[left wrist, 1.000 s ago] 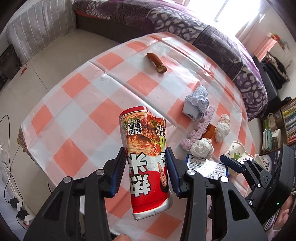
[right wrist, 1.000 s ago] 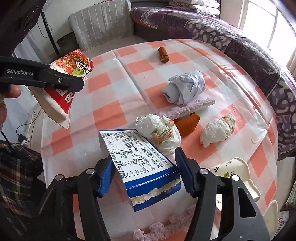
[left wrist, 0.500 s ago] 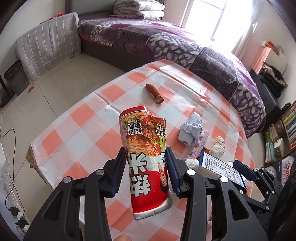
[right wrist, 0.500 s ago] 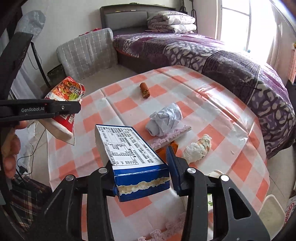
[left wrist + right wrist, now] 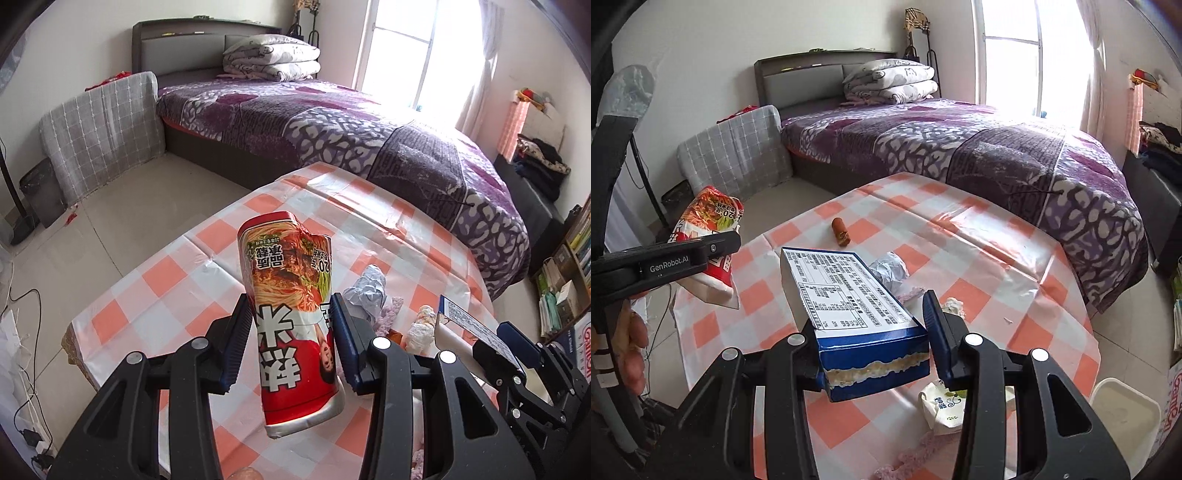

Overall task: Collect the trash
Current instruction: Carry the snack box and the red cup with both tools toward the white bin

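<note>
My left gripper is shut on a red noodle snack bag, held upright above the checked table. From the right wrist view the same bag hangs at the far left, over the table's edge. The right gripper is shut on a blue box with a white printed label, lifted off the table; this box also shows at the right of the left wrist view. On the cloth lie a sausage piece, crumpled grey paper and a crushed paper cup.
A white bin stands on the floor at the table's right. A purple bed lies beyond the table, a bookshelf to the right. A white tissue wad and pink knitted strip lie near the grey paper. A hand holds the left gripper.
Both grippers have risen with the bag and the box still held. Both views have tilted up, so the table sits lower and the bed and window show.
</note>
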Demonstrator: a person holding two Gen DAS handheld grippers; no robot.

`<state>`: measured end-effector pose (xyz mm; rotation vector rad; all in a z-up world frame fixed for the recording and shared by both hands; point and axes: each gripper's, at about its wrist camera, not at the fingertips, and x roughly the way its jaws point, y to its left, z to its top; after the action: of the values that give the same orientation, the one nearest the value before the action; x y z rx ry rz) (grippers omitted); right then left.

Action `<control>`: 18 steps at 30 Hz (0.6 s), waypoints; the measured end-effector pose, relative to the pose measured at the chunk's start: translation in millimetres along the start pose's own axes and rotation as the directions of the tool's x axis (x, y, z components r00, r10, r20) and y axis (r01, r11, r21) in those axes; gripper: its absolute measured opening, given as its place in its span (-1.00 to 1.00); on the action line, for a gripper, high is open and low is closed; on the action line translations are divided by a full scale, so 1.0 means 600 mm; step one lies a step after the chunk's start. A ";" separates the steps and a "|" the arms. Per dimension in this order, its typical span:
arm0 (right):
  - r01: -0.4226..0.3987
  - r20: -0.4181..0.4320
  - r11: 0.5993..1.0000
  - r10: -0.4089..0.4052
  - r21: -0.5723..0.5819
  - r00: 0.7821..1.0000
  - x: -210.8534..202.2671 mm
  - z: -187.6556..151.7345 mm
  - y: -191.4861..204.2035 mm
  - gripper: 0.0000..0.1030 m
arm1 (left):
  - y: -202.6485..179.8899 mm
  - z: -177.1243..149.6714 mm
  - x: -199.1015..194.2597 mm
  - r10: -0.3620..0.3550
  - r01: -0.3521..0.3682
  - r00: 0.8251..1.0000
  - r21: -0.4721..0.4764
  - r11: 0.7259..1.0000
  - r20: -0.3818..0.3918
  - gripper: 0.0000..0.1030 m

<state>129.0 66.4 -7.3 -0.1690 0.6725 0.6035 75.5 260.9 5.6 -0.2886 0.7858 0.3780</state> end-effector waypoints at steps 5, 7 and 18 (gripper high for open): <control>0.007 0.012 1.000 -0.007 0.016 1.000 -0.013 0.001 -0.008 -0.22 | -0.017 0.001 -0.002 -0.012 0.012 1.000 0.004 1.000 0.009 -0.16; 0.010 0.013 1.000 -0.011 0.022 1.000 -0.017 0.000 -0.011 -0.22 | -0.025 0.001 -0.003 -0.014 0.014 1.000 0.009 1.000 0.012 -0.16; 0.045 0.033 0.997 -0.048 0.068 0.998 -0.040 -0.003 -0.042 -0.22 | -0.066 -0.002 -0.008 -0.037 0.037 0.999 0.034 0.999 0.020 -0.16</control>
<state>127.7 34.2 5.6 -0.1107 0.6526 0.5371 88.8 224.2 12.5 -0.2670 0.7650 0.3323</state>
